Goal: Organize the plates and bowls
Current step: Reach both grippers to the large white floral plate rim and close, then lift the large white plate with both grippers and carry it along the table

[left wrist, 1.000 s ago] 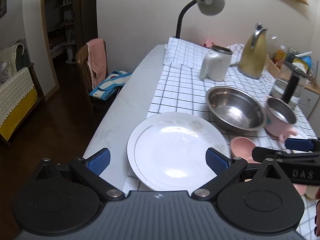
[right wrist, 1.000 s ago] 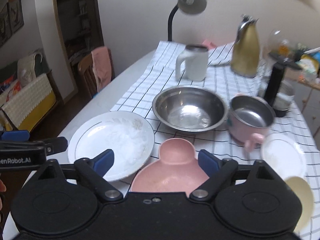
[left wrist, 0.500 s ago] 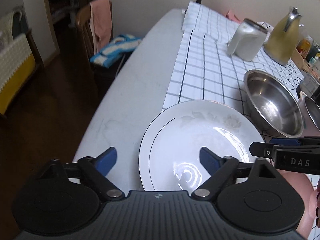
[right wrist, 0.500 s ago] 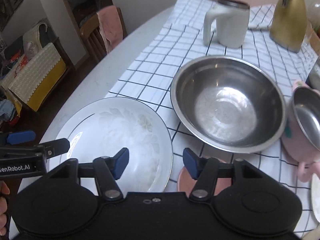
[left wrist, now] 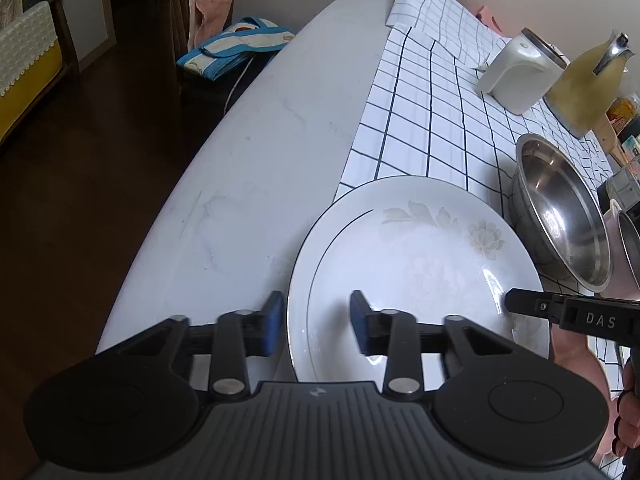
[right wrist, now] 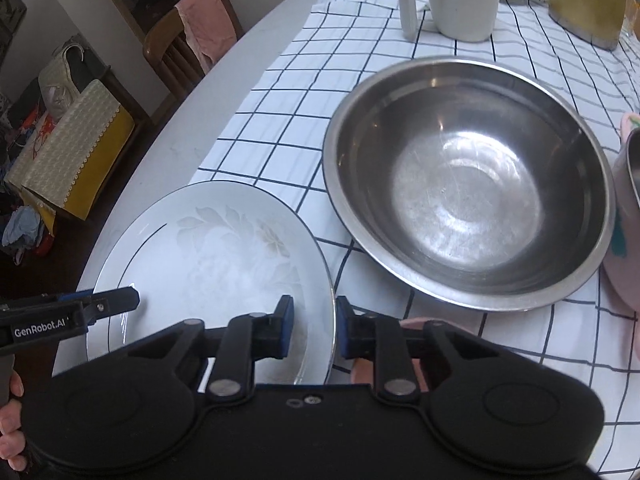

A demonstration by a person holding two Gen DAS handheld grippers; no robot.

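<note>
A large white plate (left wrist: pixel 416 264) with a faint flower print lies at the table's near edge; it also shows in the right wrist view (right wrist: pixel 208 264). My left gripper (left wrist: pixel 318 326) straddles the plate's left rim, jaws partly closed with a gap still showing. My right gripper (right wrist: pixel 313 330) straddles the plate's right rim, jaws narrowed close around the edge. A steel bowl (right wrist: pixel 468 208) sits just right of the plate. A pink bowl (right wrist: pixel 412 326) lies mostly hidden under my right gripper.
A pink pot (right wrist: pixel 628 216) stands right of the steel bowl. A white jug (left wrist: pixel 520 72) and a gold kettle (left wrist: pixel 588 88) stand at the back on the checked cloth (left wrist: pixel 420 120). A chair (left wrist: pixel 180 20) stands at the table's left; the bare tabletop (left wrist: pixel 260 160) drops off there.
Both grippers moved down and forward onto the plate's opposite rims, and both sets of jaws narrowed from wide open.
</note>
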